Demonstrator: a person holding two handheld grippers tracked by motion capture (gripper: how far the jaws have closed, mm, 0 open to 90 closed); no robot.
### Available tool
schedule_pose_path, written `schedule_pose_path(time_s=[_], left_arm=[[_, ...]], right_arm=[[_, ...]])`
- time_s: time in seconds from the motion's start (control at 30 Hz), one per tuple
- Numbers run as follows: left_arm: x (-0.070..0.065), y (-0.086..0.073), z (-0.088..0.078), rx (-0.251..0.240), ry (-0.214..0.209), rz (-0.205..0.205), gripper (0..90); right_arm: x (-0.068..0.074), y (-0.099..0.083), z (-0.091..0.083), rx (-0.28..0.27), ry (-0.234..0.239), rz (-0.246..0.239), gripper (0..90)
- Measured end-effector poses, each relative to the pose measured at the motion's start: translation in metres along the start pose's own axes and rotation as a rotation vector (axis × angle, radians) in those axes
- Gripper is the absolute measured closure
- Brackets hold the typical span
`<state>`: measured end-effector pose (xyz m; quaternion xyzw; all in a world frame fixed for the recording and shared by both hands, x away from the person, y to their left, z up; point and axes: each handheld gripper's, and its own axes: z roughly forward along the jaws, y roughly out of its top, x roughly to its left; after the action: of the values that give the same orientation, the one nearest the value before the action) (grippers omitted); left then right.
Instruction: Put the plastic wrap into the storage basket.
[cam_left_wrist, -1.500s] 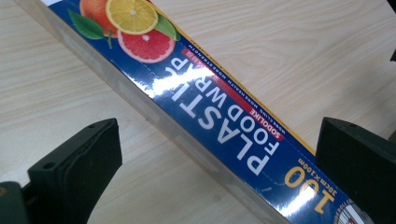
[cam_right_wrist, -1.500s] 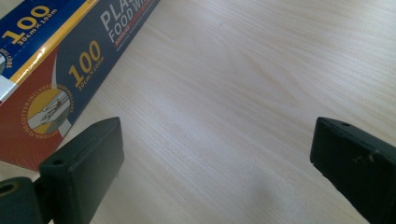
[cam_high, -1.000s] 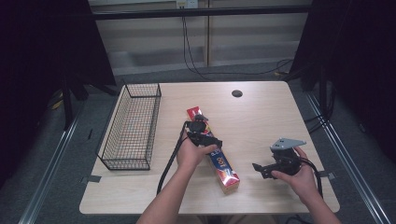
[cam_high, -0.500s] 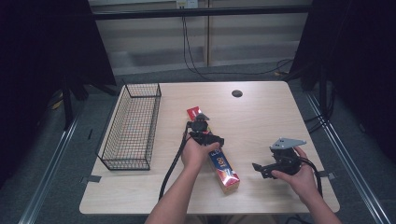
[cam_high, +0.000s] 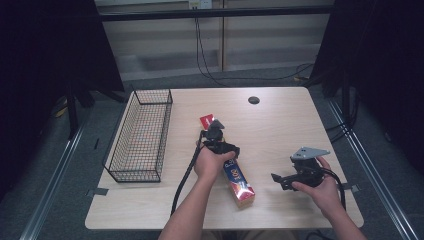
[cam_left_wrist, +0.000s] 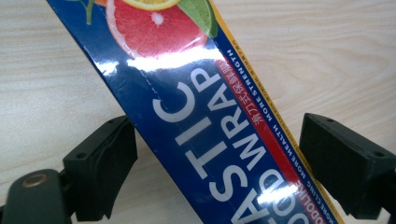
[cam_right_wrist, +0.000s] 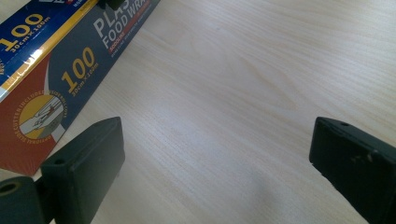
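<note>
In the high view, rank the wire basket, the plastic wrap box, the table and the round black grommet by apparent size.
Largest to smallest:
1. table
2. wire basket
3. plastic wrap box, partly hidden under the left hand, so its full length is unsure
4. round black grommet

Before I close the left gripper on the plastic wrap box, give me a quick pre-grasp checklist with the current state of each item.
1. Left gripper open: ok, both jaws stand apart.
2. Plastic wrap box between its jaws: ok, the box runs through the gap at a slant.
3. Jaws square to the box: not ok, the box crosses them diagonally.
4. Jaws touching the box sides: cannot tell; a little table shows beside each jaw.
5. Right gripper out of the way: ok, open over bare table, the box end off to its side.
6. Wire basket free of the box: ok, it stands apart by the table's left edge.
</note>
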<state>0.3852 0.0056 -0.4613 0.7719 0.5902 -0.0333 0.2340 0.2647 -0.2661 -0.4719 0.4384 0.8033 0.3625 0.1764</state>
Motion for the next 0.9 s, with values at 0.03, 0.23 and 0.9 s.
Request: schedule_pose_path(time_s=[0.03, 0.23, 0.9], left_arm=[[0.0, 0.0, -0.001, 0.005, 0.002, 0.001, 12.4], [0.011, 0.0, -0.012, 0.064, 0.039, 0.013, 20.0], [0.036, -0.001, -0.023, 0.14, 0.09, 0.0, 28.9]], right_arm=[[0.0, 0.0, 0.0, 0.0, 0.0, 0.0, 3.1], [-0.001, 0.0, -0.001, -0.007, -0.002, 0.001, 3.2], [0.0, 0.001, -0.003, -0.01, -0.009, 0.018, 3.4]])
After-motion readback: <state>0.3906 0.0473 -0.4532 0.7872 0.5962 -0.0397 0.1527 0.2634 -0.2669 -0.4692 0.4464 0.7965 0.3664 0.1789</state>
